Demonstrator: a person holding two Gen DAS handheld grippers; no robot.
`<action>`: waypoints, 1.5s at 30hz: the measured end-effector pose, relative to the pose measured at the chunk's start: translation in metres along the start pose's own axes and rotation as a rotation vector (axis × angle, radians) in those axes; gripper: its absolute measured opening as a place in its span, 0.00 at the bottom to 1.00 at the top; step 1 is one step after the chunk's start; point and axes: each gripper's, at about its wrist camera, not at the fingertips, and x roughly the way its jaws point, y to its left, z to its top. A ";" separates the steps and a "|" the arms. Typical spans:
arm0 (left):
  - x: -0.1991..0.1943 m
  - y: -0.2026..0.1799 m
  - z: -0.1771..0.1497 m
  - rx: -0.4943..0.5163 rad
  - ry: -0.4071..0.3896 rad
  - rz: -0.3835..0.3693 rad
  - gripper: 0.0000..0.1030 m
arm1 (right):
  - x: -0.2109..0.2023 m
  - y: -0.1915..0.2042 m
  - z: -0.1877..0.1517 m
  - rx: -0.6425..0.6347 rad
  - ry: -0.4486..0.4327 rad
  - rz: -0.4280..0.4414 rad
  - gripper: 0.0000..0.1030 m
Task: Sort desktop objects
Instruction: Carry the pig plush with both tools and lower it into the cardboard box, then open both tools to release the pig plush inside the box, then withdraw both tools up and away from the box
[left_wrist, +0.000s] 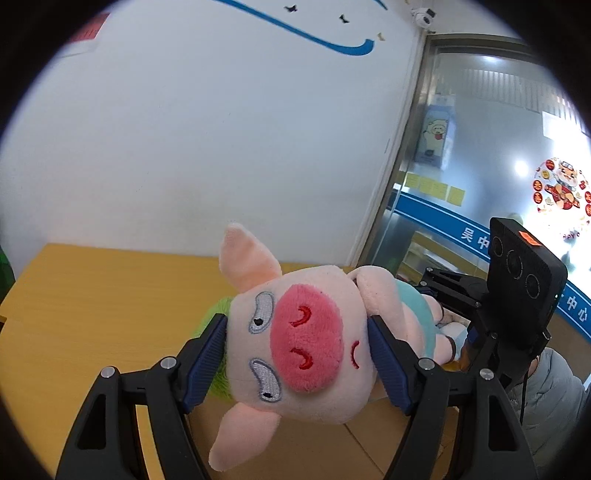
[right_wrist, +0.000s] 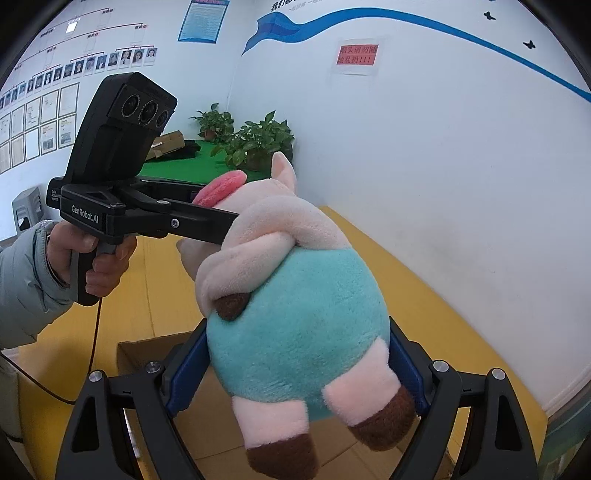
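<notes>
A: How is the plush pig handling?

B: Looking light, soft and squashy; the head and the round belly are giving the firmest hold.

A: And the fingers?

B: The left gripper is clamping the head between wide-set pads, and the right gripper is squeezing the teal belly. The pig is hanging above the yellow table and a cardboard box.
</notes>
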 end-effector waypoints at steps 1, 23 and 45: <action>0.010 0.008 -0.002 -0.020 0.019 0.008 0.73 | 0.014 -0.006 -0.002 -0.004 0.014 -0.001 0.84; 0.108 0.071 -0.086 -0.158 0.447 0.127 0.50 | 0.178 -0.059 -0.121 0.156 0.226 -0.053 0.93; 0.044 0.043 -0.083 -0.045 0.458 0.102 0.64 | 0.087 -0.075 -0.142 0.356 0.264 -0.086 1.00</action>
